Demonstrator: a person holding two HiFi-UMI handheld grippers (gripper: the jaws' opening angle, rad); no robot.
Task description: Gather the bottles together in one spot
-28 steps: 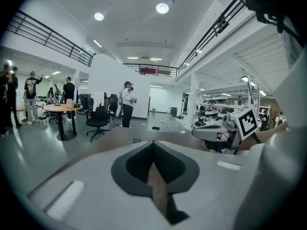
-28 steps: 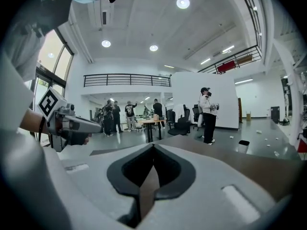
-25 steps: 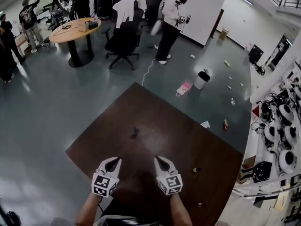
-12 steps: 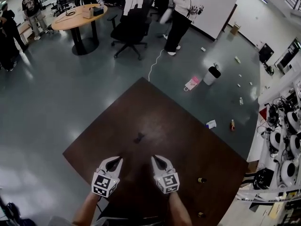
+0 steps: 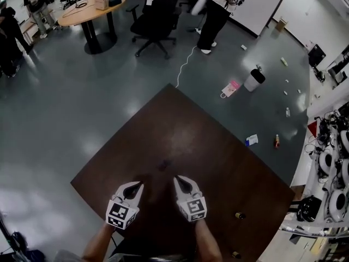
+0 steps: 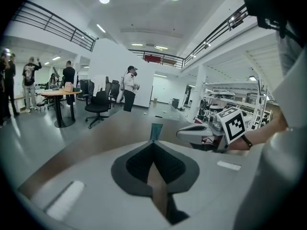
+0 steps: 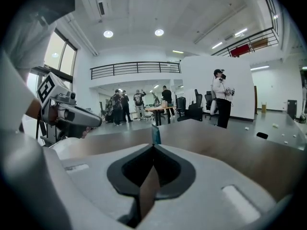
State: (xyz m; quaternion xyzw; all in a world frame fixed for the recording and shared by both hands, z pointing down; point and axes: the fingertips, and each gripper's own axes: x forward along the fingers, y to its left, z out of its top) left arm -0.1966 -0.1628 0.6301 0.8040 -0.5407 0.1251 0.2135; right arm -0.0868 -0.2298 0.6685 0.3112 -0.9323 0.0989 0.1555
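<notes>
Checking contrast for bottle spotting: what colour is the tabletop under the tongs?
The tabletop is dark brown, clearest in the head view.

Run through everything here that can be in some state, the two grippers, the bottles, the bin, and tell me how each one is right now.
Left gripper: shut, empty.
Right gripper: shut, empty.
Middle bottle: standing on the table, ahead of both grippers, untouched.
Far right bottle: on the table, ungathered, too small to tell upright or lying.
Near right bottle: likewise, apart from the others.
Waste bin: upright on the floor.
</notes>
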